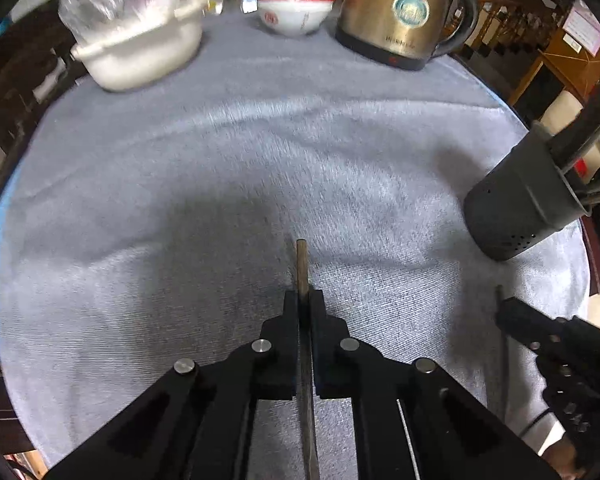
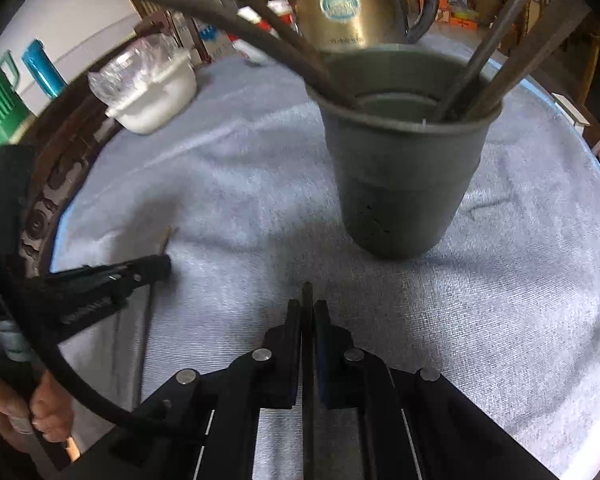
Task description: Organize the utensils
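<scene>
Item: chopstick, slim brown wooden rod with a blunt round end, clamped between the closed jaws of the left gripper; its tip pokes out past the fingertips and its shaft runs back between the black linkage arms, the whole pointing steeply down over the middle of the table. Second chopstick, darker and equally thin, pinched the same way in the closed right gripper, which also tilts steeply down, near the table's near edge and just short of the holder. Holder: dark grey matte cup, tapered, with a flared rim and small drain holes low on its wall, standing upright toward the table's right edge; several long dark utensil handles lean inside against its rim. A person's hand grips the left gripper's handle at the near left edge, a thick black cable looping past it. Table covering: cloth, pale grey-blue, short towel-like nap, mildly creased. Along the far edge: white pot with side handles, topped with crinkled clear plastic; stacked white bowls with a red band; kettle, brushed gold metal body, black base and handle, round teal label.
</scene>
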